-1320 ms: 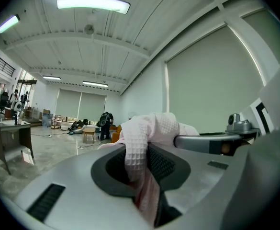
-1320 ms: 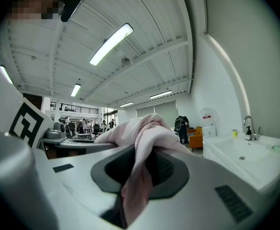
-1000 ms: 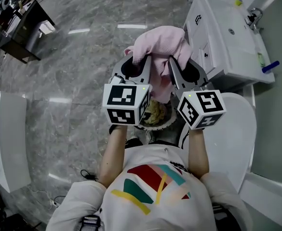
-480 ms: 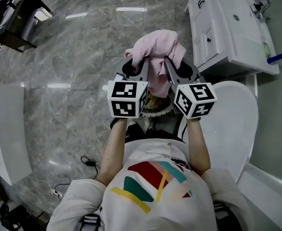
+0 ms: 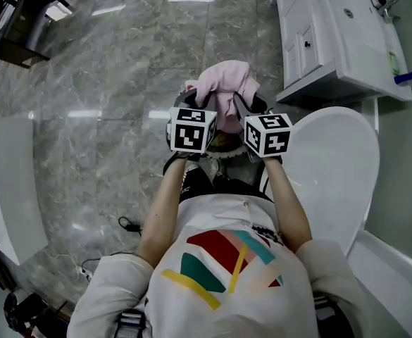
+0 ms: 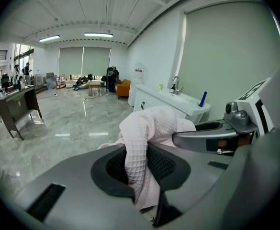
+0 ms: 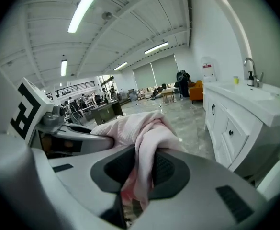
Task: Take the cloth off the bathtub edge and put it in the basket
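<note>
Both hand-held grippers are clamped on the cloth (image 5: 224, 89), none of it touching the bathtub (image 5: 360, 143). Left hand-held gripper (image 6: 142, 176) pinches one hanging fold between its pads. Right hand-held gripper (image 7: 140, 176) pinches another, and the jaws are nearly together with only fabric between them.

Key relation: the basket (image 5: 228, 151) sits on the floor directly under the two grippers, just beside the bathtub's left edge. It is mostly hidden by the marker cubes, so I read it as the basket from a sliver of pale rim only. The cloth bunches just ahead of the jaw tips and bridges the two grippers, so its long axis runs left to right. Neither hand is nearer, as they sit side by side and level with each other.

Judgement: the next move is straight down, then open both jaws together. The risk is a fold draping over the rim.

Cloth: pale pink, waffle weave, soft and limp, crumpled into a mound on top with tails hanging down through each pair of jaws.
</note>
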The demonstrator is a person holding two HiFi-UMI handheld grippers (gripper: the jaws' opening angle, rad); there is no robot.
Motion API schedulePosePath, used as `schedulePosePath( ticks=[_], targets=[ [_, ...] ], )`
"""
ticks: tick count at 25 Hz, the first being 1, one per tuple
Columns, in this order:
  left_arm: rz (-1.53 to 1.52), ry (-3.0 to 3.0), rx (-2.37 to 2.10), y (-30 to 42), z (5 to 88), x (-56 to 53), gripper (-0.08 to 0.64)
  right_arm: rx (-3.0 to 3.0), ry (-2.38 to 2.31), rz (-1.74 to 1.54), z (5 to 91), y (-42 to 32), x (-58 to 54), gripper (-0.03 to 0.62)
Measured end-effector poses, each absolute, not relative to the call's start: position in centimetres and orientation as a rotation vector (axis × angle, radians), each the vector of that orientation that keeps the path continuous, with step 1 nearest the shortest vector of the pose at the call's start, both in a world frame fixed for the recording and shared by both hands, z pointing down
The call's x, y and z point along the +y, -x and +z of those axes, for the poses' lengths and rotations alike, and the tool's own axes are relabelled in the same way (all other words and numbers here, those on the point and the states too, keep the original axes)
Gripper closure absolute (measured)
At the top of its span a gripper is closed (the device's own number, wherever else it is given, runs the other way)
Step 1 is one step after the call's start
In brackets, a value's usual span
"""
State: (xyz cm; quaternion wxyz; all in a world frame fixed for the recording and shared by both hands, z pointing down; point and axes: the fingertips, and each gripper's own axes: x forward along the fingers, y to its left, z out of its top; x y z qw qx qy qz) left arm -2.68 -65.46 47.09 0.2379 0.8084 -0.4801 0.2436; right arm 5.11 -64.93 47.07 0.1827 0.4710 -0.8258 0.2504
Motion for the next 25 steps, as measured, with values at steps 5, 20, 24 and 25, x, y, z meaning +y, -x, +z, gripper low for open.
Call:
schedulePosePath(
  ticks=[5, 20, 24, 25],
  targets=[
    [0.798, -2.163, -1.236, 2.3, 51.8, -64.3, 0.469, -2.229, -1.294, 0.808, 52.0, -5.3, -63.6, 0.503],
    [1.005, -1.914, -1.022, 0.7, 63.0, -60.6, 0.468, -1.94, -1.18, 0.958, 62.4, -7.0, -59.7, 0.503],
    [1.066, -1.941, -1.027, 0.5, 64.1, -60.3, 0.468, -1.912, -1.149, 0.971, 63.5, -7.1, -59.0, 0.494],
    [1.074, -1.946, -1.034, 0.5, 64.2, -60.4, 0.466, -1.896, -1.161, 0.95, 63.6, -7.4, -59.0, 0.492]
  ],
)
